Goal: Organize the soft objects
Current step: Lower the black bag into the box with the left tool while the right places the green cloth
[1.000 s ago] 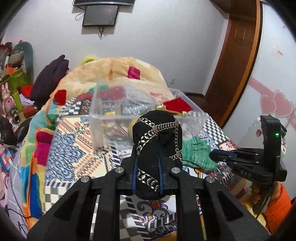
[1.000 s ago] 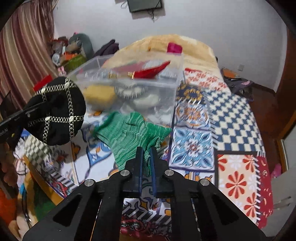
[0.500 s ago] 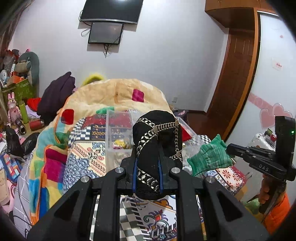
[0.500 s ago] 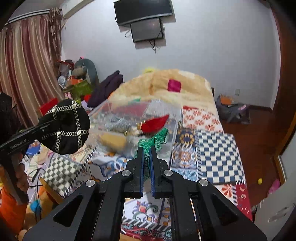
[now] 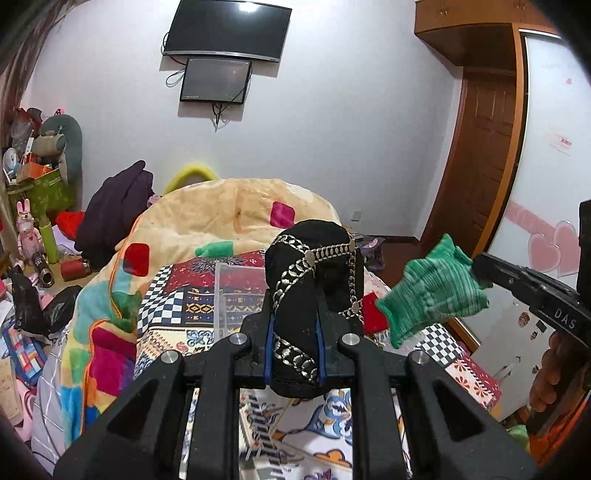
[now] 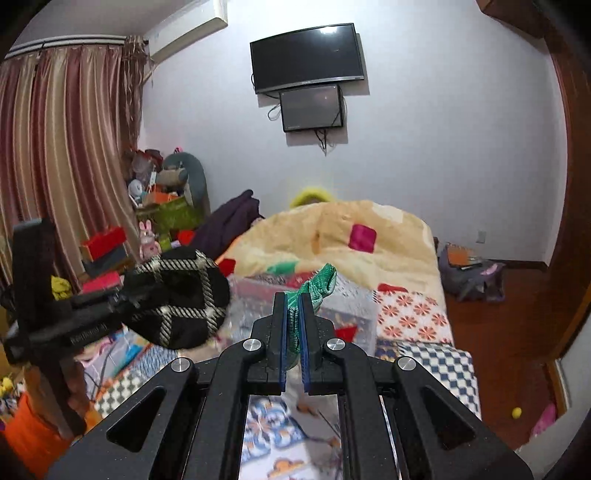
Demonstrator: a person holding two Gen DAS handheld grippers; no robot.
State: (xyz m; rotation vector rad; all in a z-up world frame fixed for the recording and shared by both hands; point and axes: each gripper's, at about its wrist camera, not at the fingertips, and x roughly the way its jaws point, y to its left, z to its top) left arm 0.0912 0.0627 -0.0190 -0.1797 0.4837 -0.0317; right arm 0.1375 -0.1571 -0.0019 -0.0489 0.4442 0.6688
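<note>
My left gripper (image 5: pixel 294 295) is shut on a black soft pouch with silver chain bands (image 5: pixel 314 280) and holds it in the air above the bed. The pouch also shows in the right wrist view (image 6: pixel 181 299). My right gripper (image 6: pixel 292 299) is shut on a green knitted glove (image 6: pixel 321 282), which also shows hanging from it in the left wrist view (image 5: pixel 432 291). A clear plastic bin (image 6: pixel 343 310) with soft items in it sits on the patterned bedspread (image 6: pixel 413 317) below both grippers, partly hidden behind them.
A yellow quilt with coloured squares (image 5: pixel 229 218) is heaped at the far end of the bed. Clutter, boxes and toys (image 5: pixel 33 206) stand at the left. A wooden door (image 5: pixel 484 155) is at the right, screens on the far wall (image 5: pixel 225 29).
Both grippers have risen well above the bed with their loads. The green glove has been lifted off the bedspread. The bin now lies lower in both views.
</note>
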